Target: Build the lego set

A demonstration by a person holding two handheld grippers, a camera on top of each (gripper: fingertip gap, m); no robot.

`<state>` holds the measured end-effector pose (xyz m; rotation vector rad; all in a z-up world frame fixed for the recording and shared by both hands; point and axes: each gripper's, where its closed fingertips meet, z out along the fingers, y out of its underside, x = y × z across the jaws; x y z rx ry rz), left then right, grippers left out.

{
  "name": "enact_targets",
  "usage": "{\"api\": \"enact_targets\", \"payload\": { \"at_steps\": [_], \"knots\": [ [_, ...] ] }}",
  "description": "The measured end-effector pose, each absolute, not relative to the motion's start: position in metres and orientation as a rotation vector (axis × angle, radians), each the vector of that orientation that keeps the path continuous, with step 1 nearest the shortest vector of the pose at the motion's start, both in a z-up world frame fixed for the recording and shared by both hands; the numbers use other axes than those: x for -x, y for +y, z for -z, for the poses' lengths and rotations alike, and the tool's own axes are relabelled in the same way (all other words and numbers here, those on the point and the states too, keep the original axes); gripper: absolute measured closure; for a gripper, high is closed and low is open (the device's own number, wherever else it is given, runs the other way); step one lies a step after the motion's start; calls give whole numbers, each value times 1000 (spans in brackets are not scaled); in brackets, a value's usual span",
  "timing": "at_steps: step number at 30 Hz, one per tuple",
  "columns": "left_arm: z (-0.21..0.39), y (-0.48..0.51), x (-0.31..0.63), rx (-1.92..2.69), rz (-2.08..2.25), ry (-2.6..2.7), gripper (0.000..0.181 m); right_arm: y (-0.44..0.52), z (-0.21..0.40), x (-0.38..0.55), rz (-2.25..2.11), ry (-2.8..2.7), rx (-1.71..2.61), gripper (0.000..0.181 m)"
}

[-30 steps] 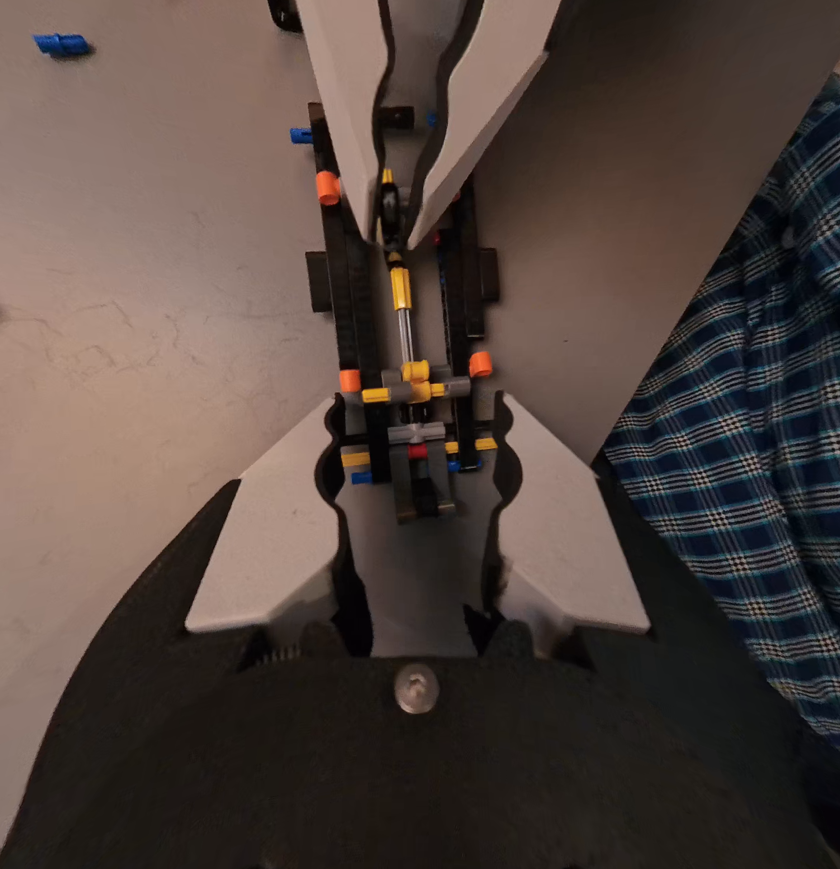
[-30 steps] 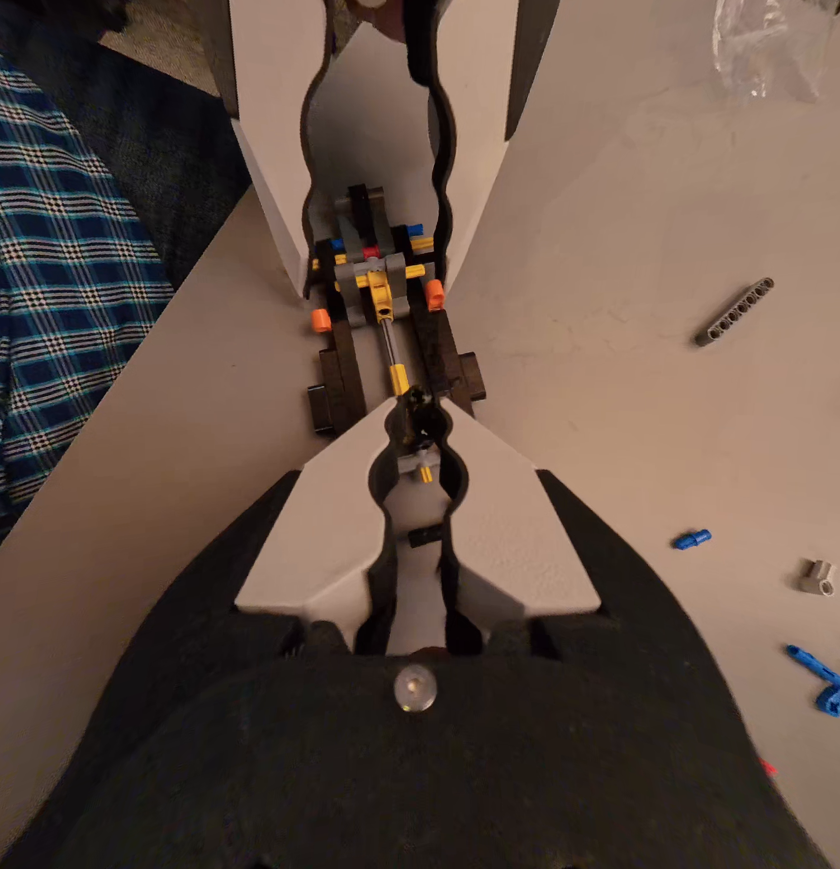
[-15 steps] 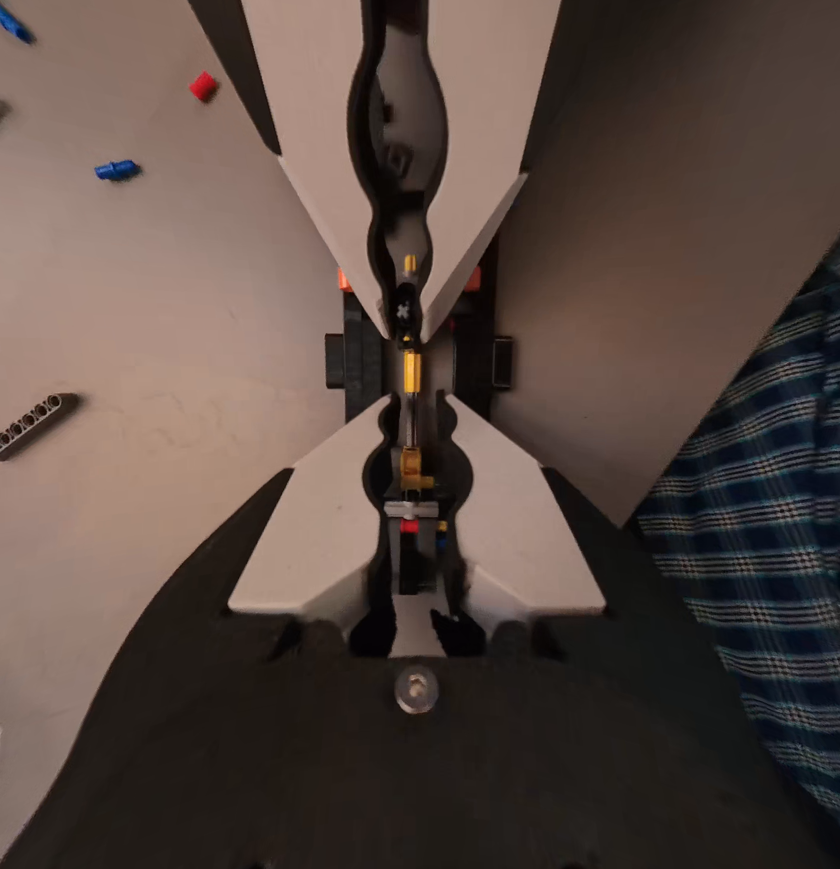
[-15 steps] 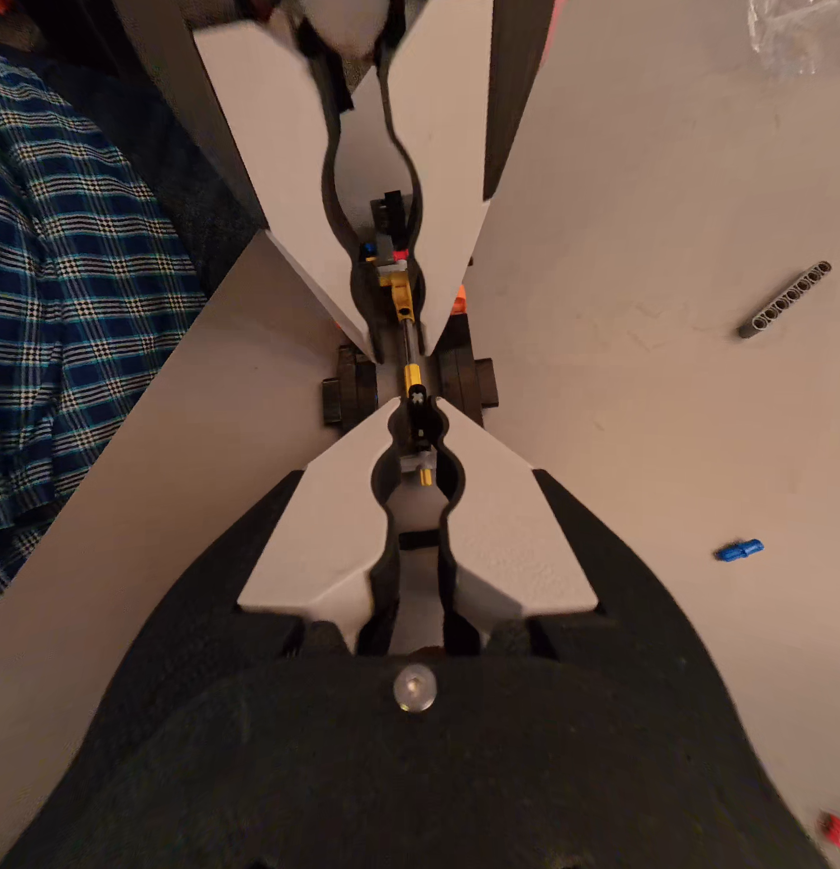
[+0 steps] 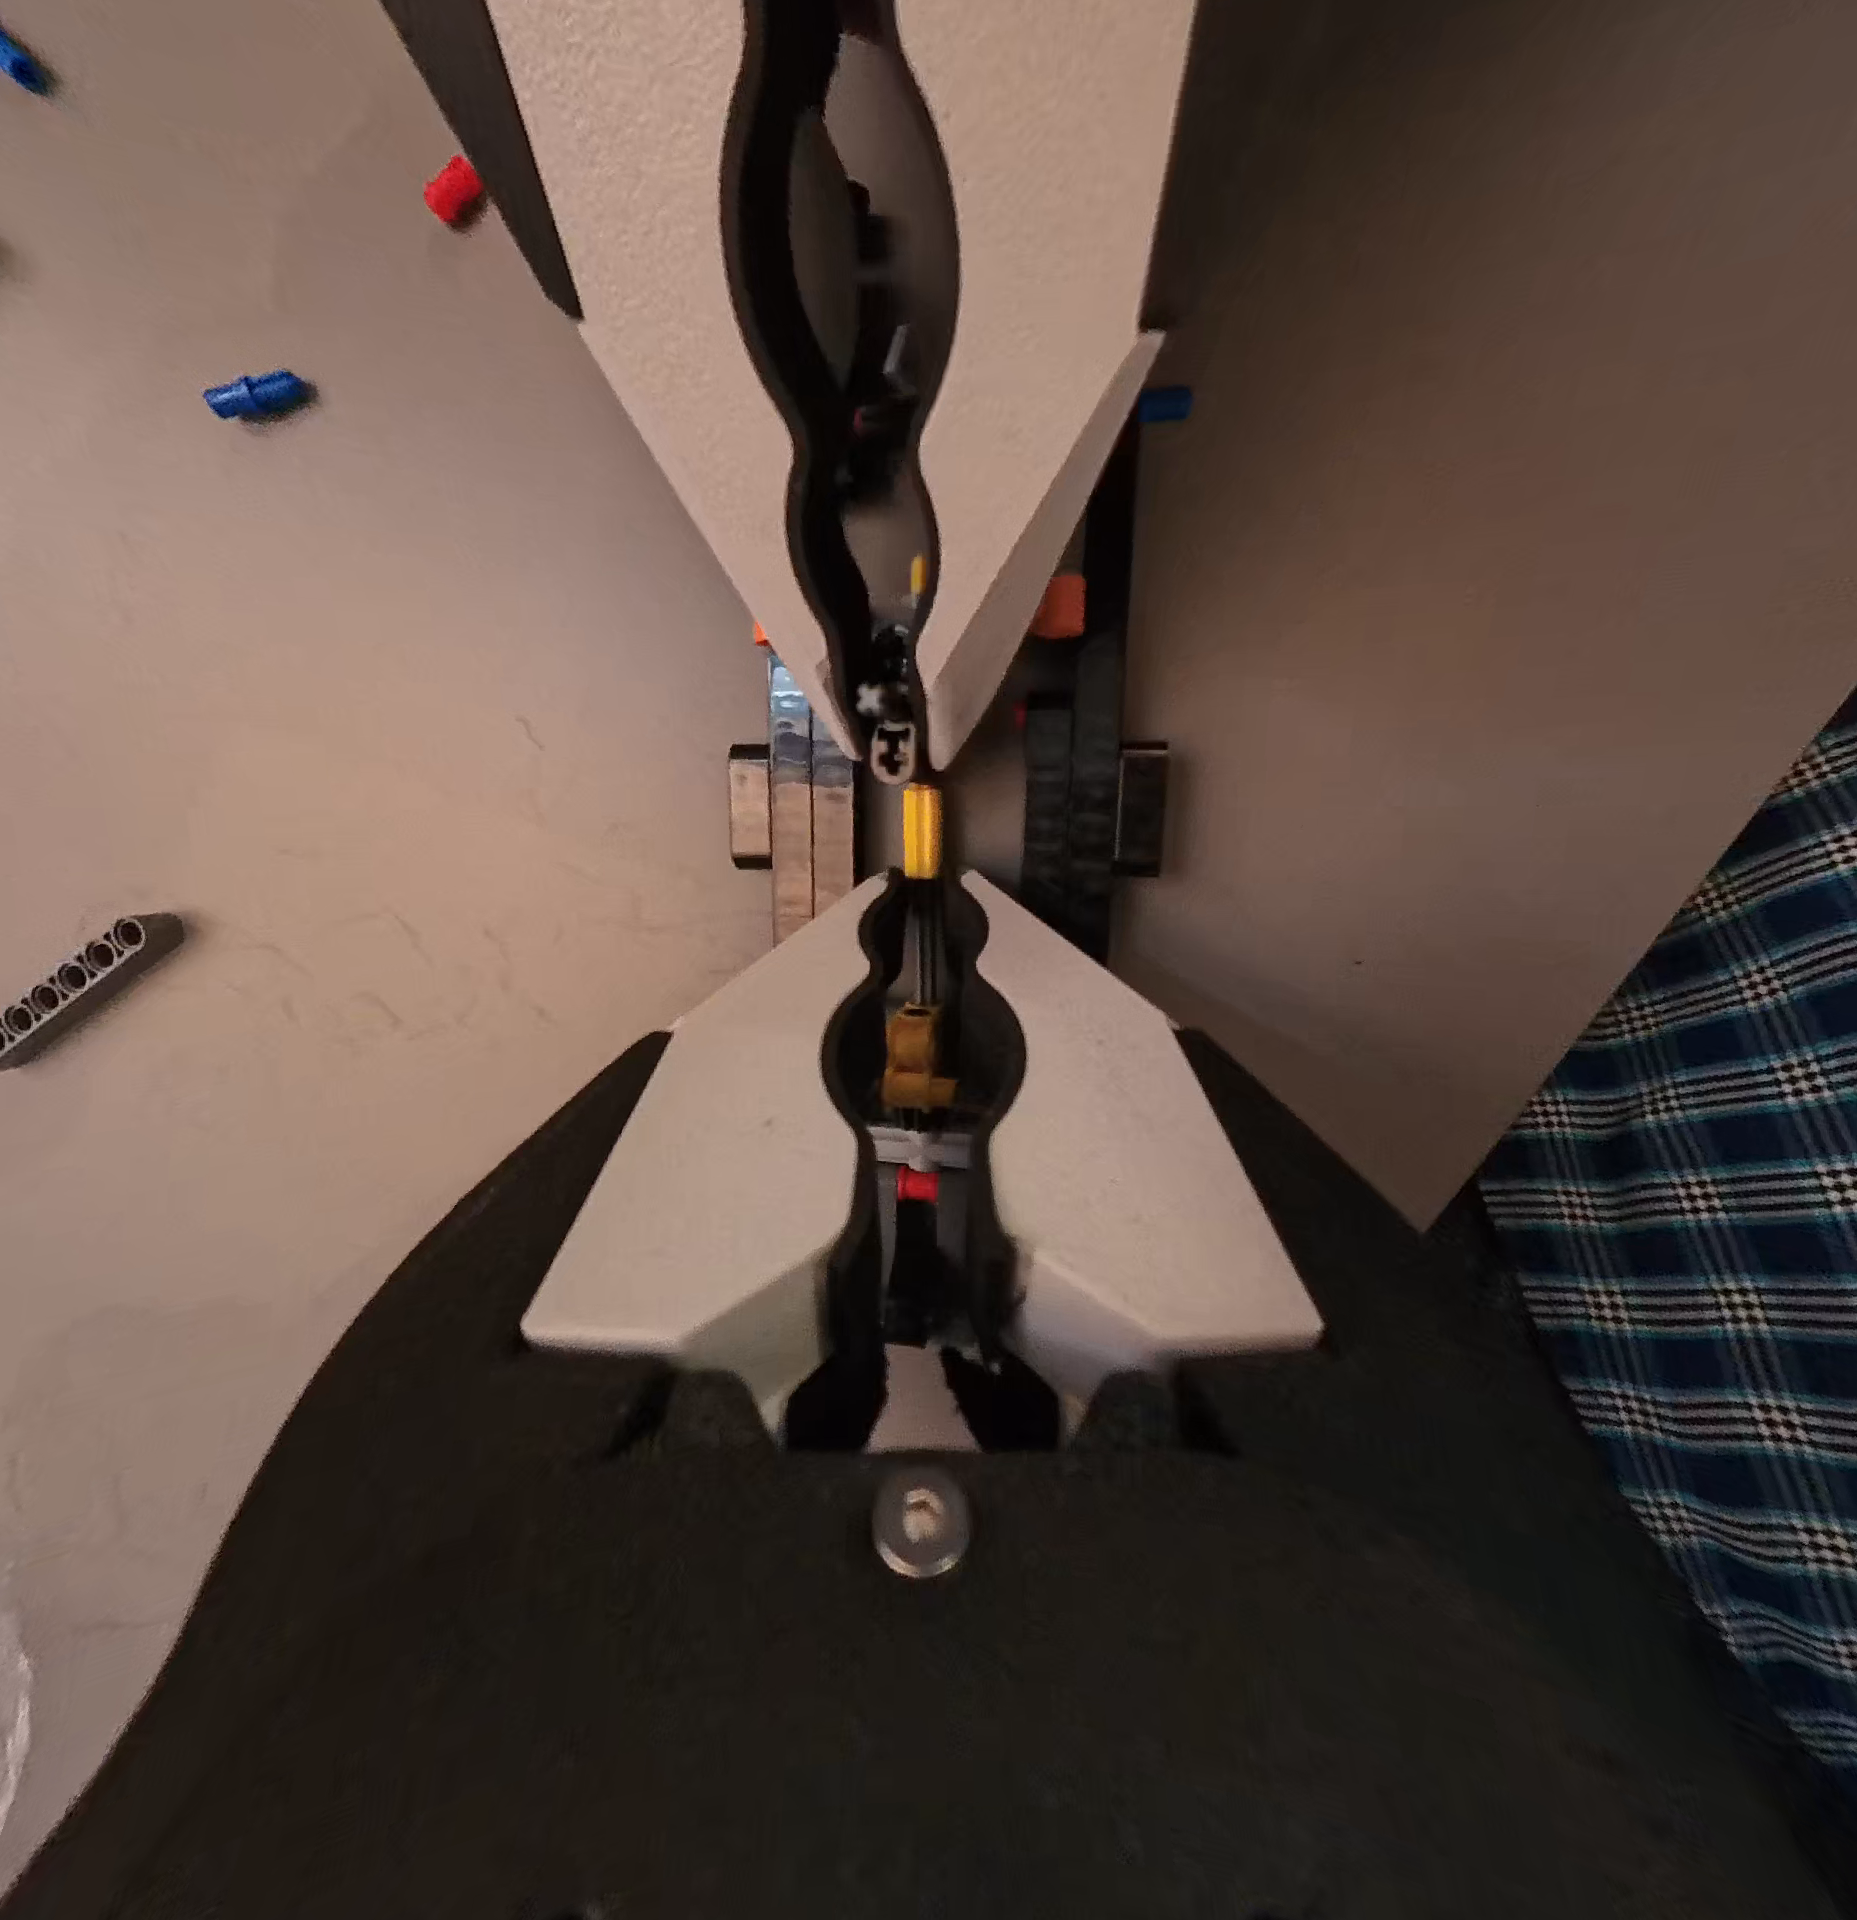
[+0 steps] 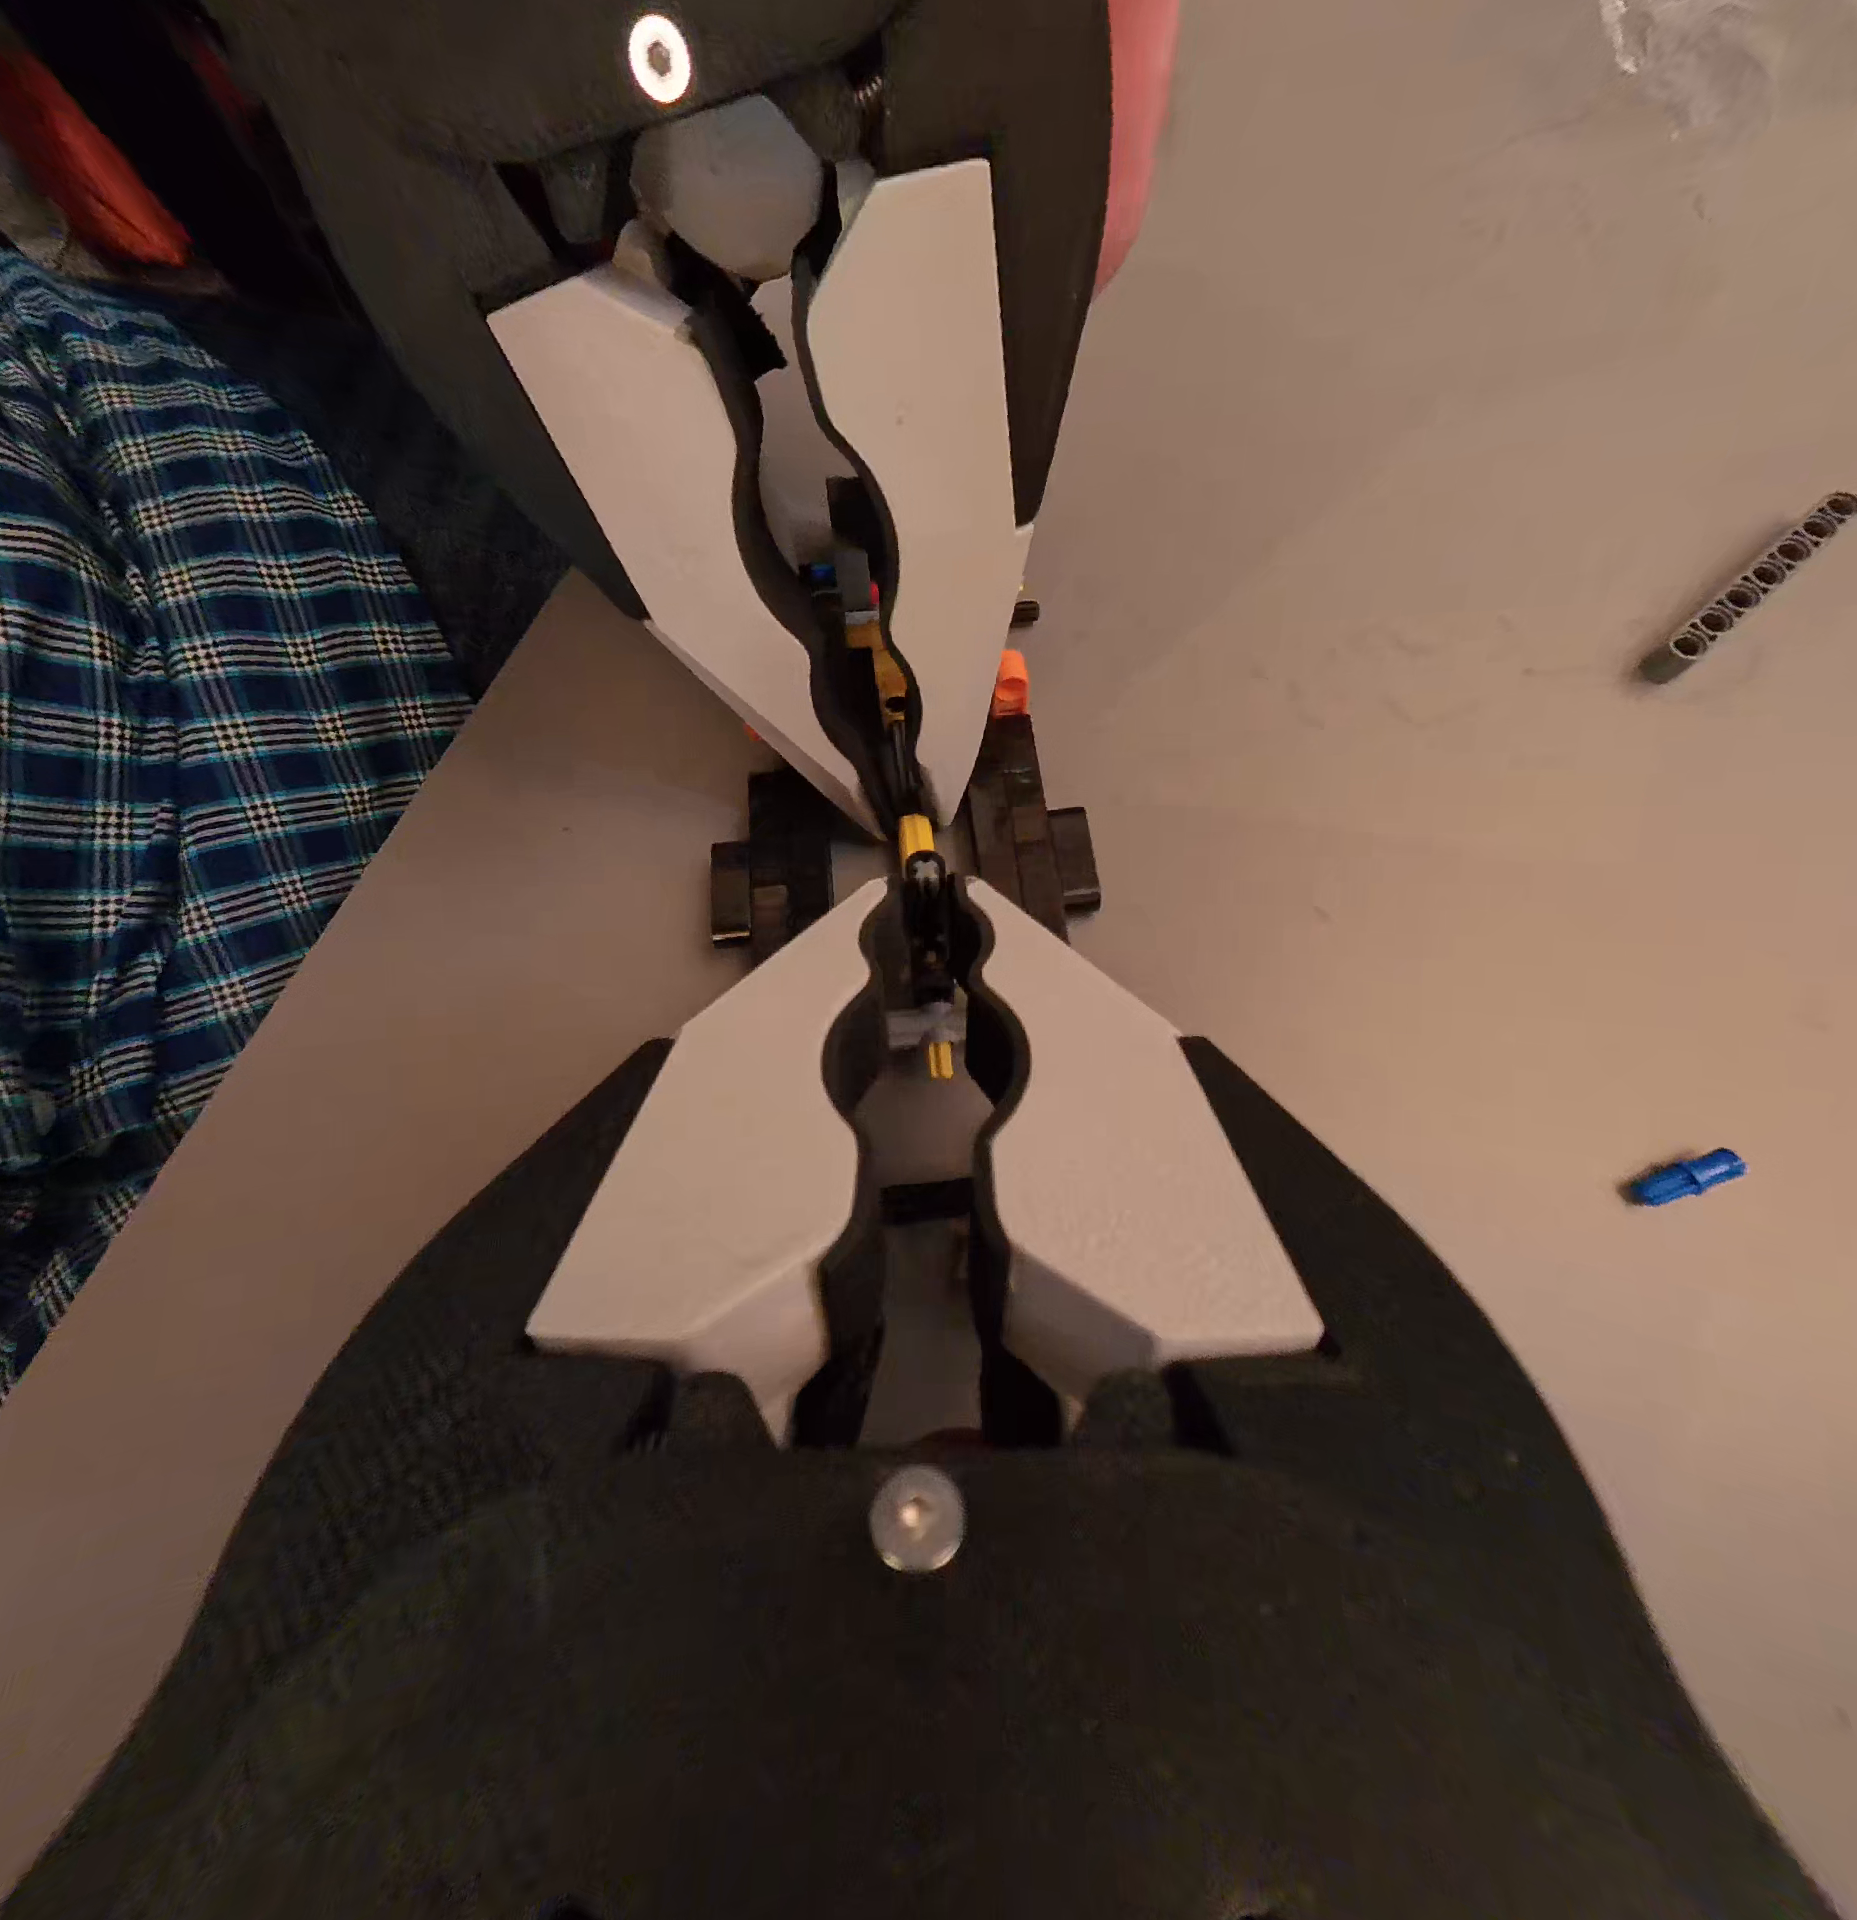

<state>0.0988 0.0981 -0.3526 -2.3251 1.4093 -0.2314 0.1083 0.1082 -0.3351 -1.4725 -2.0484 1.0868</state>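
**Inspector:** Where is the lego assembly (image 5: 1075,821) found?

**Assessor:** At frame centre on the tabletop (image 5: 404,748), between both tools. The left tool (image 5: 922,883) is closed narrow on the yellow-and-black actuator rod (image 5: 921,844). The right tool (image 6: 924,883) is pinched on the rod's black end connector (image 6: 924,925).

**Inspector:** How is the step best done?

**Assessor:** Judged a seating step: both tools are to be kept in line with the rod, pressure applied along its axis, no twisting. The frame's orange pin (image 6: 1010,681) is to be left undisturbed.
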Motion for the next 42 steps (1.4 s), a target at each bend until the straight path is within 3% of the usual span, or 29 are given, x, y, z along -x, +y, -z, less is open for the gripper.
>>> {"api": "enact_targets", "payload": {
  "at_steps": [5,10,20,31,37,42],
  "knots": [
    [353,98,-99,2323,236,1420,177,108,335,-109,-1111,-2038,1494,176],
    [353,98,-100,2321,230,1436,177,107,339,-111,-1064,-2075,1517,163],
    [353,98,-101,2306,225,1452,177,105,343,-110,-1058,-2079,1523,176],
    [353,99,-103,2289,220,1458,178,104,342,-110,-1092,-2060,1517,176],
    [353,99,-103,2286,234,1453,178,110,333,-120,-1037,-2064,1540,162],
    [353,99,-104,2286,230,1457,178,126,327,-143,-901,-2074,1571,166]
  ]
}}
